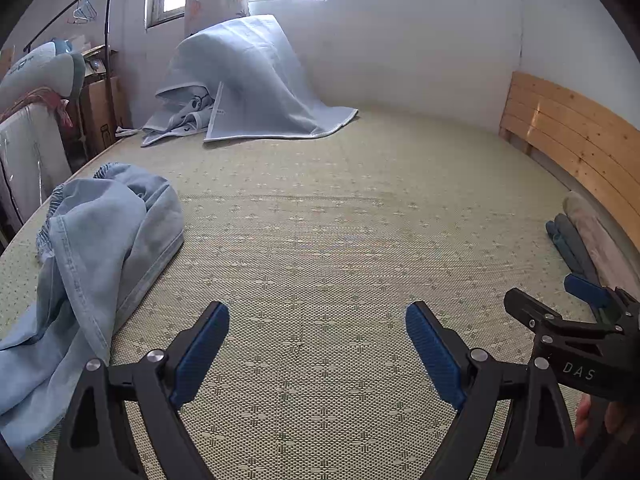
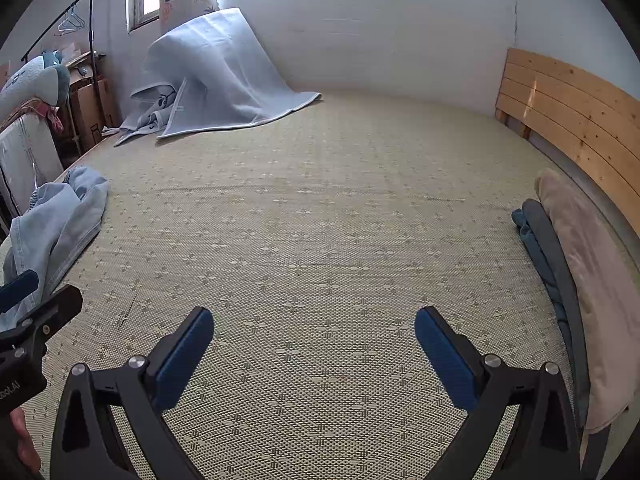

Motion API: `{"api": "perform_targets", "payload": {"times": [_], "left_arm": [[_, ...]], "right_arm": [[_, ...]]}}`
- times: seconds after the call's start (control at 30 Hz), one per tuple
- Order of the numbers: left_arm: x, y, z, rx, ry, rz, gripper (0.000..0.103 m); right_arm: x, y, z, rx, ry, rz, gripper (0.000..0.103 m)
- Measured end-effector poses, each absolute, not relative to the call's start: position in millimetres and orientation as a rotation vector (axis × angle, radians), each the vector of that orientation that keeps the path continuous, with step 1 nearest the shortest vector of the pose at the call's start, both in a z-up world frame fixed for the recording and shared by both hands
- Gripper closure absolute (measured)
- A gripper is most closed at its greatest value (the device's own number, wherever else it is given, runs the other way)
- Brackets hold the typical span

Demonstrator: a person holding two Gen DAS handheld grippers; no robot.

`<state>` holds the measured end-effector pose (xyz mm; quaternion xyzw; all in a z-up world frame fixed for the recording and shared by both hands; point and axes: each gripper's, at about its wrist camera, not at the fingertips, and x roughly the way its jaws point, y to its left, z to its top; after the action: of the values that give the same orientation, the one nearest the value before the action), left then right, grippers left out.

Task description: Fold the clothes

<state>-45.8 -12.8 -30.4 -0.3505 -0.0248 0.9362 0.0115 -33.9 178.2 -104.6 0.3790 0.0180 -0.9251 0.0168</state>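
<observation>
Woven bed mat (image 1: 320, 240), bare at frame centre; crumpled jeans (image 1: 100, 240) at left edge, folded clothes (image 2: 580, 264) at right. Left gripper (image 1: 317, 344) and right gripper (image 2: 314, 352): jaws spread, empty. Risk: the jeans may slide off the mat's edge if snagged by one layer.

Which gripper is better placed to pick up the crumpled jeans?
Left. The jeans lie just beside the open left gripper; the right gripper, also open, sits farther across the mat.

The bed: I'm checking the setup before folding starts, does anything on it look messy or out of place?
Yes. The denim garment lies crumpled in a heap at the mat's left edge, not spread flat. At the far corner a blue blanket is draped in a tent, with more cloth bunched under it. The folded stack by the headboard looks tidy.
</observation>
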Motion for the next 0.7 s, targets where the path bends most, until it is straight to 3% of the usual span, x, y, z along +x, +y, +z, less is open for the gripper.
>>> {"api": "perform_targets", "payload": {"times": [0.7], "left_arm": [[-45.8,-16.6,-31.5,-1.103,-0.095,2.916,0.01]], "right_arm": [[-33.5,181.1,-104.0,1.181,0.051,-2.887,0.0]]}}
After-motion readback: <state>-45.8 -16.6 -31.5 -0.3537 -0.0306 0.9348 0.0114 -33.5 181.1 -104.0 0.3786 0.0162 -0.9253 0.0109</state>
